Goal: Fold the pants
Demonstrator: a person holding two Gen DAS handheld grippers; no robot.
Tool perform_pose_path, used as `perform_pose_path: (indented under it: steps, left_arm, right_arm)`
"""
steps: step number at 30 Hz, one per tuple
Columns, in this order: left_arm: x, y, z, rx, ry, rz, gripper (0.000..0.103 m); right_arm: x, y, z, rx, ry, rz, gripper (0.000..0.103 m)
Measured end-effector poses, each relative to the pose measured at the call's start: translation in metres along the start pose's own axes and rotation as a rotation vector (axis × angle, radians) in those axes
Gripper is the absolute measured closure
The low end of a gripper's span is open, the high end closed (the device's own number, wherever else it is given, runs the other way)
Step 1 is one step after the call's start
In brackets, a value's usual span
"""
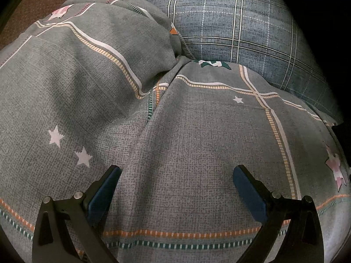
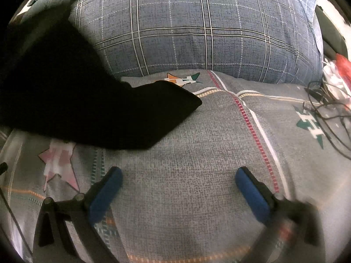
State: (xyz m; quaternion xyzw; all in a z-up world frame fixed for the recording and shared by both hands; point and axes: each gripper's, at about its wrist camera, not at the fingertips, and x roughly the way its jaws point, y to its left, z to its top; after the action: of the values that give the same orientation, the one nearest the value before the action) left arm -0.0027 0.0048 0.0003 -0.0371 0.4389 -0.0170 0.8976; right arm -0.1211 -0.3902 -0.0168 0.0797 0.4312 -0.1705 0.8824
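Currently, both the left gripper [image 1: 177, 173] and right gripper [image 2: 178, 175] are held spread, empty; the limp black pants [image 2: 92, 109] are best pinched at the hem corner.

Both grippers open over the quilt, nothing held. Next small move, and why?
Probably swing the right hand-held gripper up-left to the near corner of the black pants. It is open, empty, over bare grey quilt. The left hand-held gripper, also open, sees only quilt and the plaid pillow.
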Motion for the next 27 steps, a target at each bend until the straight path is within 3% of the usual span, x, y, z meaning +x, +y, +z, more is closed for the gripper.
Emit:
perform_pose_path:
  steps: [17, 22, 27]
  left_arm:
    - [-0.001, 0.000, -0.001, 0.000, -0.001, 0.002, 0.001]
    - [-0.006, 0.002, 0.000, 0.029, 0.039, -0.021, 0.001]
    - [-0.023, 0.008, -0.004, -0.012, 0.035, -0.006, 0.010]
  right_arm:
    - [0.000, 0.000, 0.001, -0.001, -0.003, 0.003, 0.001]
    - [0.001, 0.000, 0.001, -0.002, -0.002, 0.002, 0.001]
    - [-0.003, 0.001, 0.001, -0.025, 0.002, 0.006, 0.000]
